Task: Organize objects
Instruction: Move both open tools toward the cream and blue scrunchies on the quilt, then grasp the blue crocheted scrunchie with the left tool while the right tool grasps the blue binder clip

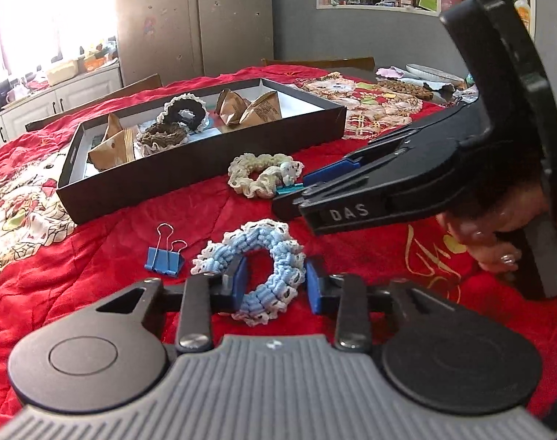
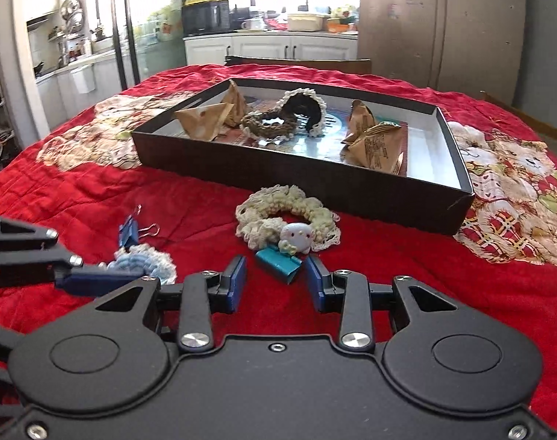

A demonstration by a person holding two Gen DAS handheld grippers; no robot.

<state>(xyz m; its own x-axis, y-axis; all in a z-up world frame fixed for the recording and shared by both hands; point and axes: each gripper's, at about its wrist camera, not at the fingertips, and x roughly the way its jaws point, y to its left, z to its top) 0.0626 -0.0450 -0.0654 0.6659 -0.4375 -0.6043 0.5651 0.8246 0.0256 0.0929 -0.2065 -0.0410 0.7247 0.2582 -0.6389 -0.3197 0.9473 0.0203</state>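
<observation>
Left gripper pads pinch the blue-and-white crochet scrunchie on the red quilt, blue binder clip just beside. Right gripper jaws apart around the teal binder clip, not touching; cream scrunchie behind it, near the black tray front wall.
</observation>
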